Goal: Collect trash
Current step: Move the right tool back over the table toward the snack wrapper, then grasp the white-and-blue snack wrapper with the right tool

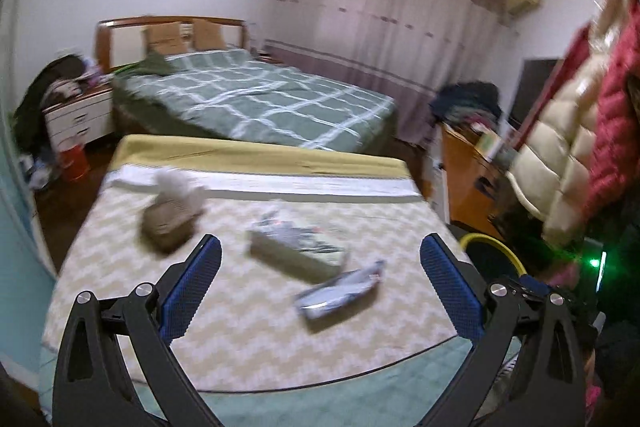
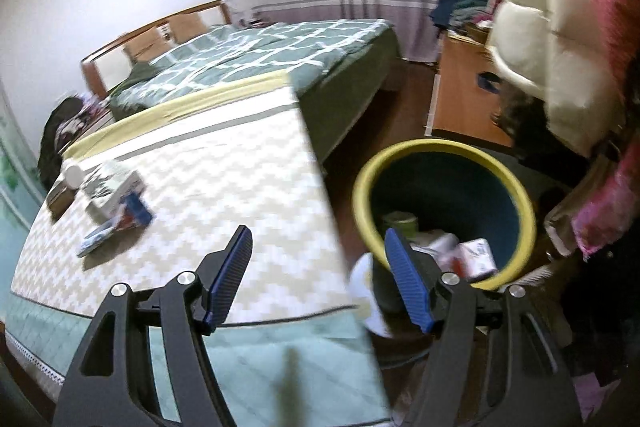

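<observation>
The left gripper (image 1: pixel 320 279) hangs over the near mattress (image 1: pixel 120 275) with its jaws spread wide and nothing between them. On the zigzag-patterned mattress cover lie three blurred pieces of trash. A flat bluish wrapper (image 1: pixel 340 291) lies closest to the near edge of the mattress, between the two fingers as the left camera sees it. A flat box (image 1: pixel 298 247) with a printed top sits just beyond the wrapper. A brown lump with a white tuft on top (image 1: pixel 170 217) lies to the left of the box, toward the far end of the mattress.

The right gripper (image 2: pixel 318 275) points down past the mattress's right edge, its jaws partly open and empty. The yellow-rimmed bin (image 2: pixel 520 195) stands on the floor just right of the mattress, its dark inside showing. Some trash (image 2: pixel 472 255) already lies at the bottom of the bin: a white carton with red print and a greenish item, both too blurred to name further. The right finger of this gripper crosses the bin's near rim in the picture.

Beyond the mattress stands a bed (image 1: pixel 256 103) with a green checked cover.
</observation>
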Demonstrator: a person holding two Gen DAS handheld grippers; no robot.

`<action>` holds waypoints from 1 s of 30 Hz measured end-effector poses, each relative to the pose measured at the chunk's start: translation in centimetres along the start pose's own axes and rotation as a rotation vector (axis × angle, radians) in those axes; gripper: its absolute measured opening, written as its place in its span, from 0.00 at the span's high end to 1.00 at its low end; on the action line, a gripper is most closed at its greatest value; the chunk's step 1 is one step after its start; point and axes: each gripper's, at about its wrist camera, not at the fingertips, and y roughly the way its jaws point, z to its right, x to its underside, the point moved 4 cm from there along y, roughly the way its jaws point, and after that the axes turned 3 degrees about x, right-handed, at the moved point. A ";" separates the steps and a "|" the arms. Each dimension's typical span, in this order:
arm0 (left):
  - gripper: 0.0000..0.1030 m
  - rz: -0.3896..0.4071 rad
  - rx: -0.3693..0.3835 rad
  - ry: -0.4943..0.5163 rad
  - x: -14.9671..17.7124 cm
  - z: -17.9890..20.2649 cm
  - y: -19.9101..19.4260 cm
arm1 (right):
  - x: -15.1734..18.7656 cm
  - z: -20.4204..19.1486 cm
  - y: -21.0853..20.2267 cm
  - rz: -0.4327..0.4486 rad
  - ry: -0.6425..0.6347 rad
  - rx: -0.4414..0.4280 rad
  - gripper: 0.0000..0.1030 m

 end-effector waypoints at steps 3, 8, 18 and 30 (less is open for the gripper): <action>0.05 0.027 -0.053 -0.040 0.6 -3.0 -1.8 | -0.1 -3.0 0.4 -0.010 -0.048 -0.034 0.37; 0.05 0.042 -0.095 -0.098 1.5 -6.9 -3.4 | 0.0 -9.3 1.4 -0.030 -0.145 -0.107 0.37; 0.05 0.052 -0.143 -0.120 2.4 -9.0 -3.3 | -1.0 -15.5 4.7 -0.074 -0.203 -0.152 0.37; 0.05 0.019 -0.140 -0.138 3.1 -9.9 -2.1 | -0.7 -17.9 9.2 -0.194 -0.203 -0.161 0.48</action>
